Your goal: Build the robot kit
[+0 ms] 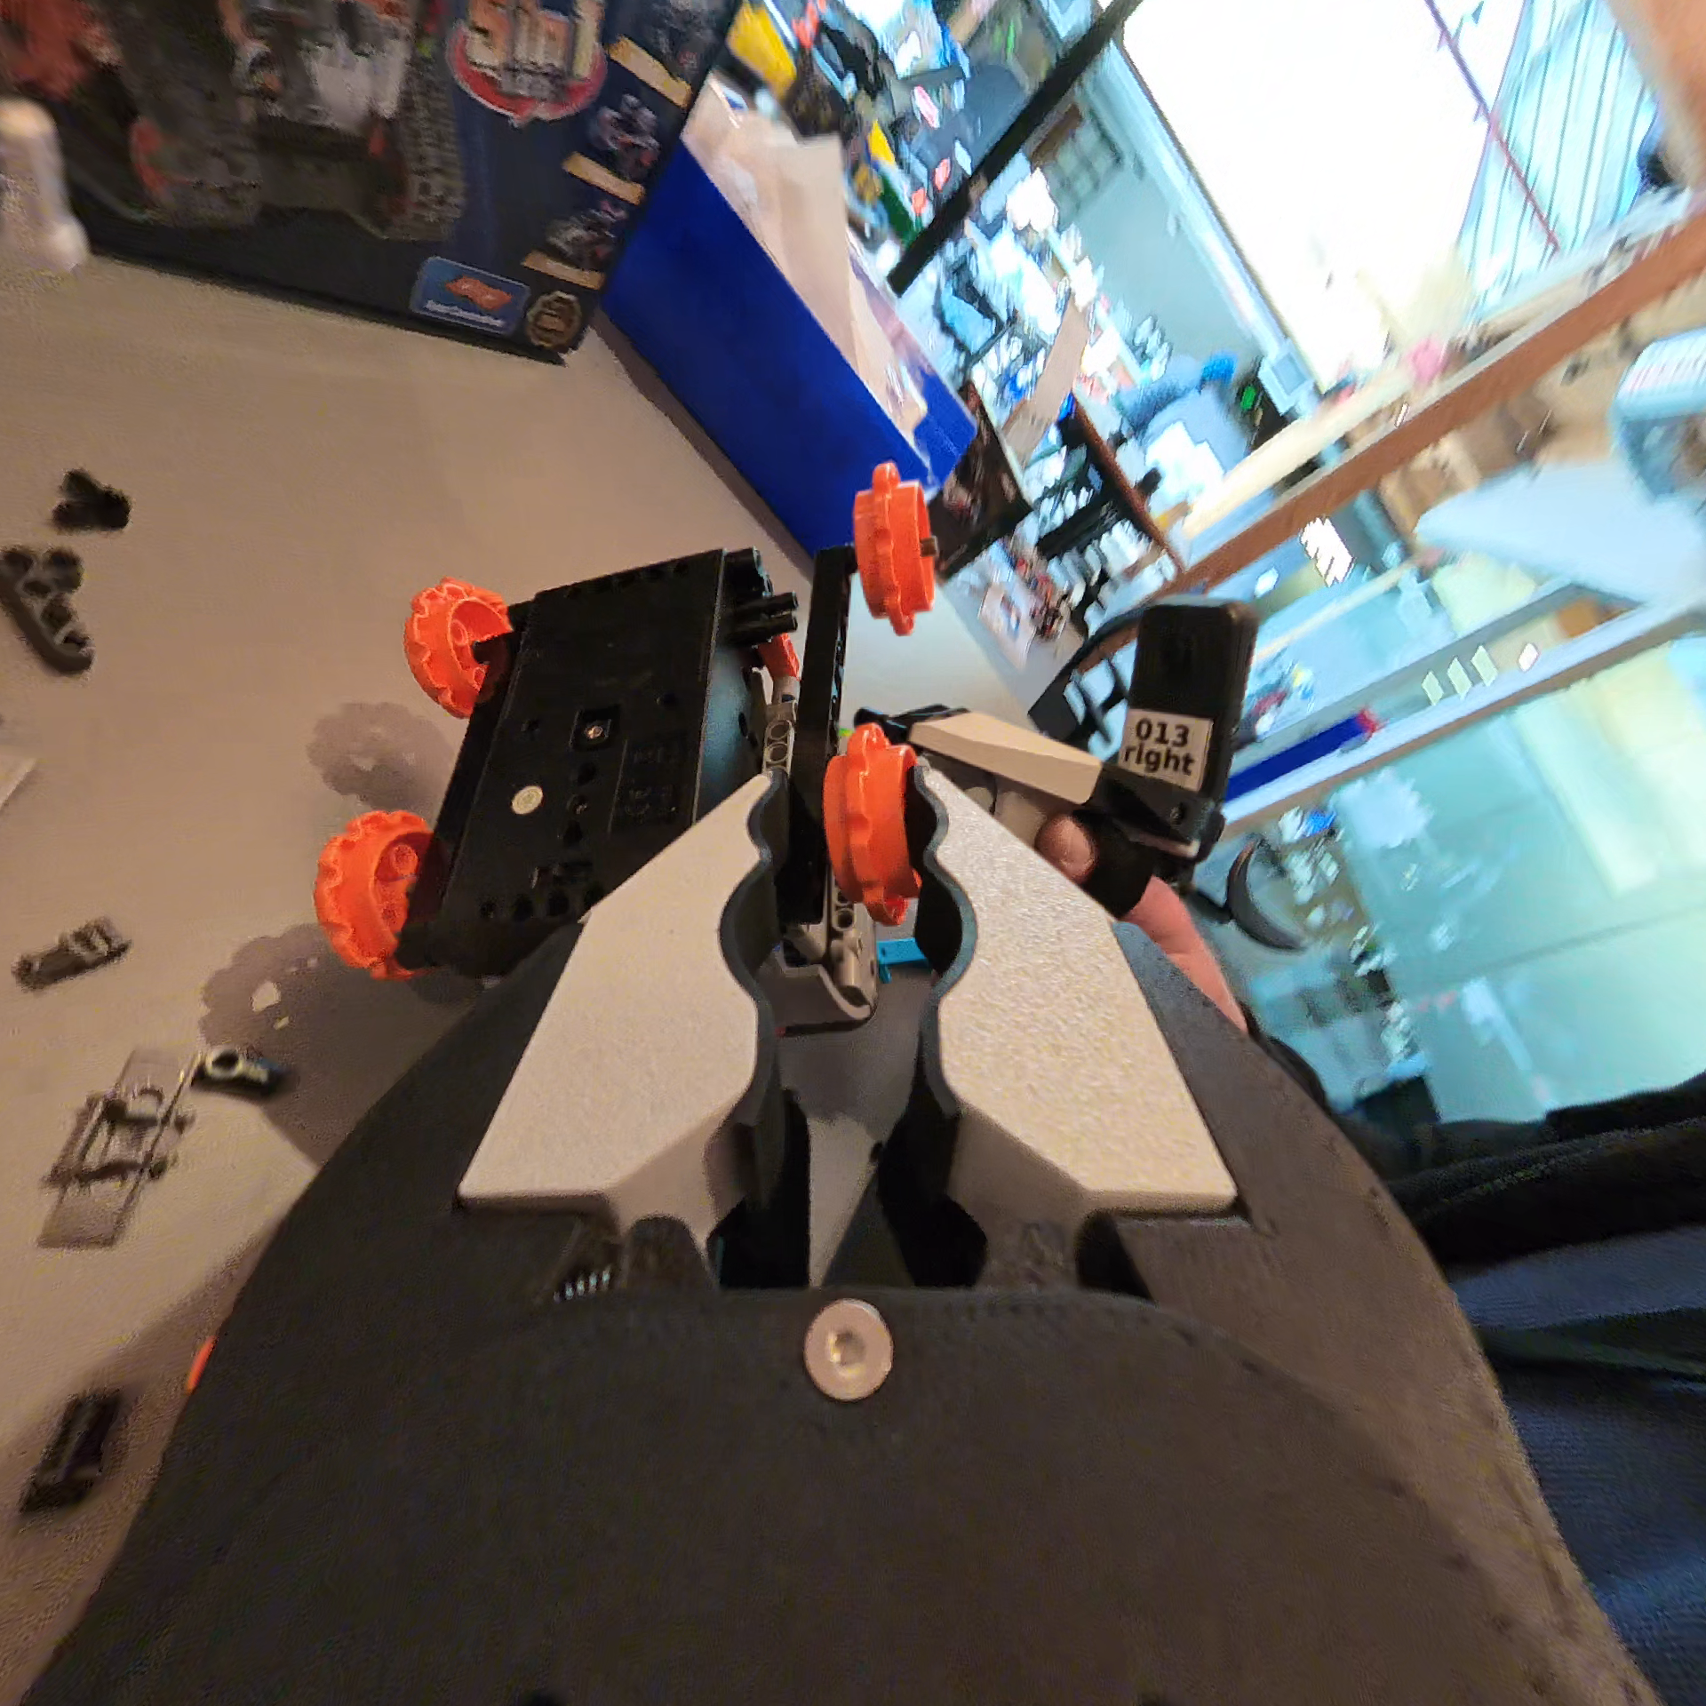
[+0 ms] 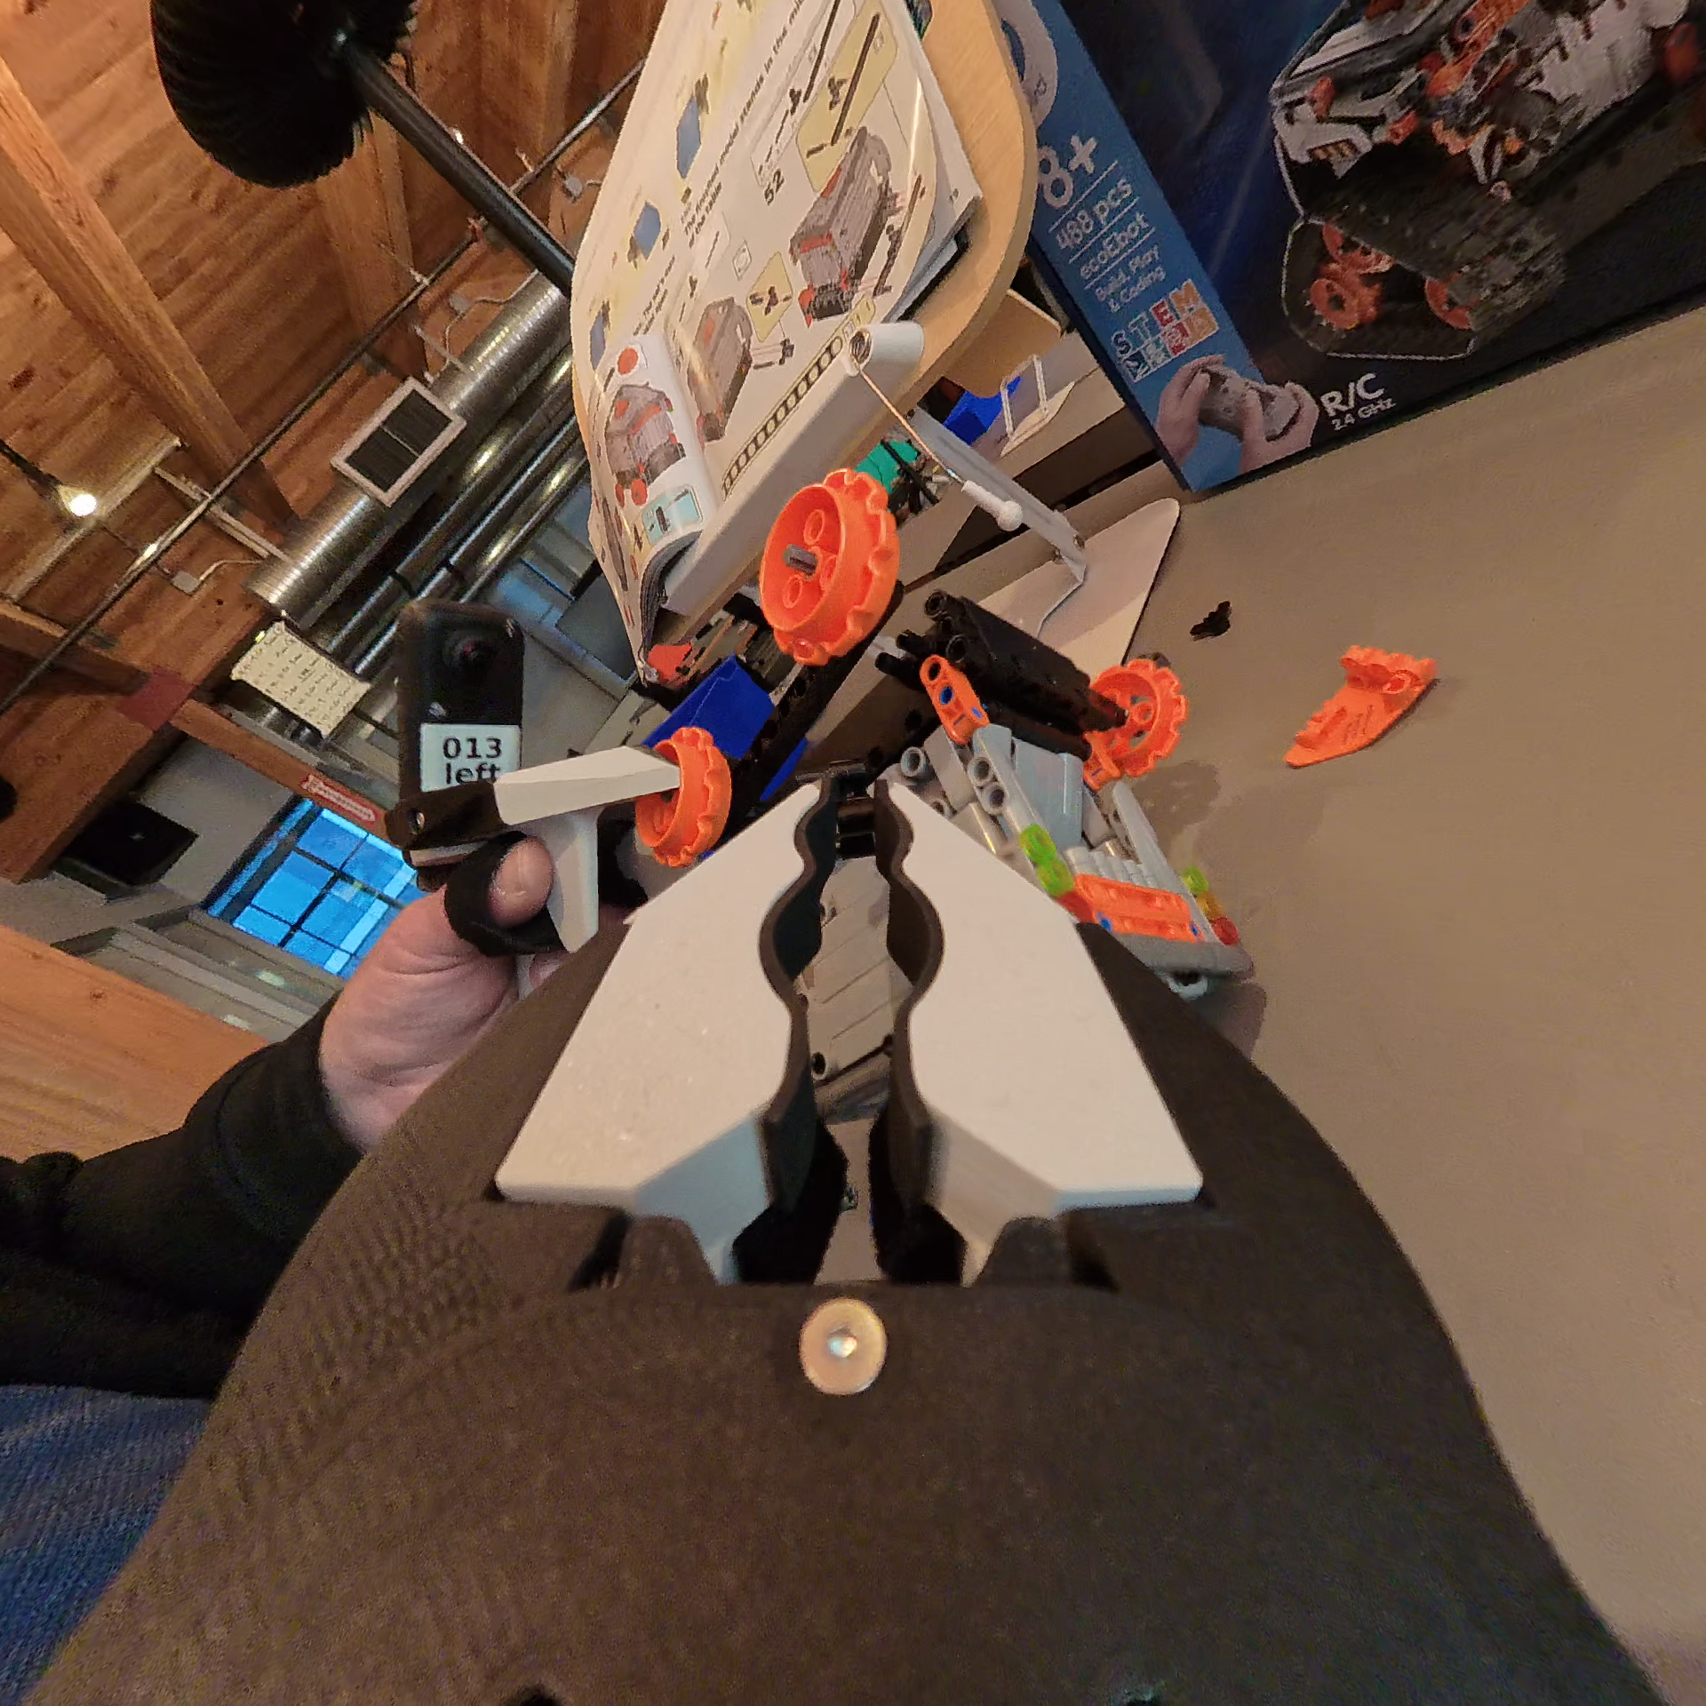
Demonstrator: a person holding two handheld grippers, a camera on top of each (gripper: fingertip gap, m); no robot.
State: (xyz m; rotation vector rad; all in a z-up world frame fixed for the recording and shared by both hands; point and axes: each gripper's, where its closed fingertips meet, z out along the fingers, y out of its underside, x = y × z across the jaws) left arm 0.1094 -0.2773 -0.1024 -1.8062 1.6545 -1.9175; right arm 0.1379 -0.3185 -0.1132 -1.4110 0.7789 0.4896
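Observation:
A brick-built vehicle (image 1: 591, 766) with a black chassis and orange wheels is tipped on its side, casting shadows on the grey table (image 1: 277, 415). My left gripper (image 1: 845, 803) is shut on an orange wheel (image 1: 868, 822) and the black beam beside it. In the right wrist view, the left gripper (image 2: 678, 803) pinches that wheel (image 2: 688, 812). My right gripper (image 2: 849, 798) is shut on a black part at the model's edge, next to its grey body (image 2: 1015, 812). The right gripper also shows in the left wrist view (image 1: 997, 757), just behind the held wheel.
Several loose dark parts (image 1: 46, 600) lie on the table to the left. An orange piece (image 2: 1357, 702) lies to the right. An open instruction booklet (image 2: 757, 277) sits on a stand behind the model. A printed box (image 2: 1385, 185) and a blue bin (image 1: 766, 351) stand at the back. My hands' fingertips stand some 6 cm from each other. My right tips are roughly 15 cm from the orange piece (image 2: 1357, 702).

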